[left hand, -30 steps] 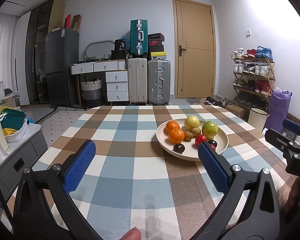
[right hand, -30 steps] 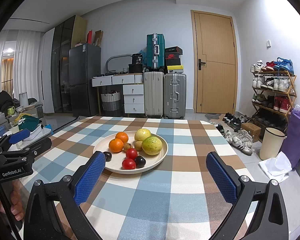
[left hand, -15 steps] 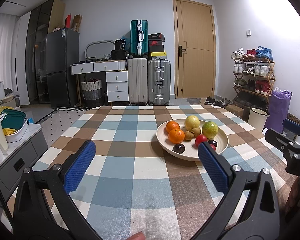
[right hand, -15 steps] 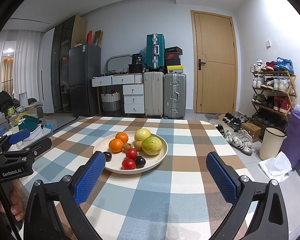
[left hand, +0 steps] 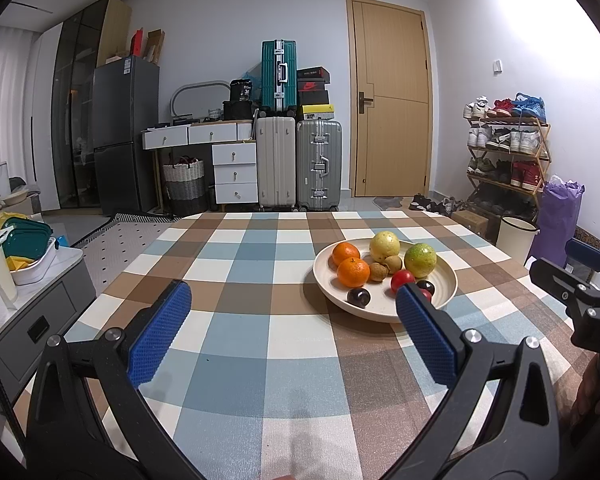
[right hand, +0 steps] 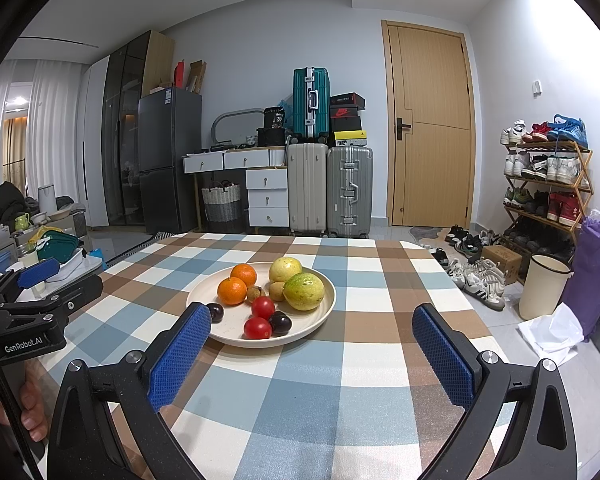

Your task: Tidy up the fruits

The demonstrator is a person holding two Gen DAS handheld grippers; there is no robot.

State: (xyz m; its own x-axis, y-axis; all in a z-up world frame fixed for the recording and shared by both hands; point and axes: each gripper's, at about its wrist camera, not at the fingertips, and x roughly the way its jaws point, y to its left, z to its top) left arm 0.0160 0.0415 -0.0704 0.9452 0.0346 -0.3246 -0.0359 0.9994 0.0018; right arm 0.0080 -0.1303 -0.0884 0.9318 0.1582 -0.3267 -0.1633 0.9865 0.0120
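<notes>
Piled on a round cream plate [right hand: 320, 312] at the middle of a blue, brown and white checked tablecloth [right hand: 340, 380]: two oranges [right hand: 232, 290], a yellow round fruit [right hand: 285, 269], a green-yellow citrus [right hand: 304, 291], two red tomatoes [right hand: 257, 328], dark plums [right hand: 280, 322] and small brown fruits [right hand: 256, 293]. On the near side of the plate, left gripper [left hand: 292, 326] with blue-padded jaws spread wide, holding nothing. Right gripper [right hand: 312, 348] likewise wide apart and holding nothing, its left pad at the plate's near-left rim. Far behind, upright suitcases [right hand: 328, 192] beside a wooden door [right hand: 430, 128].
</notes>
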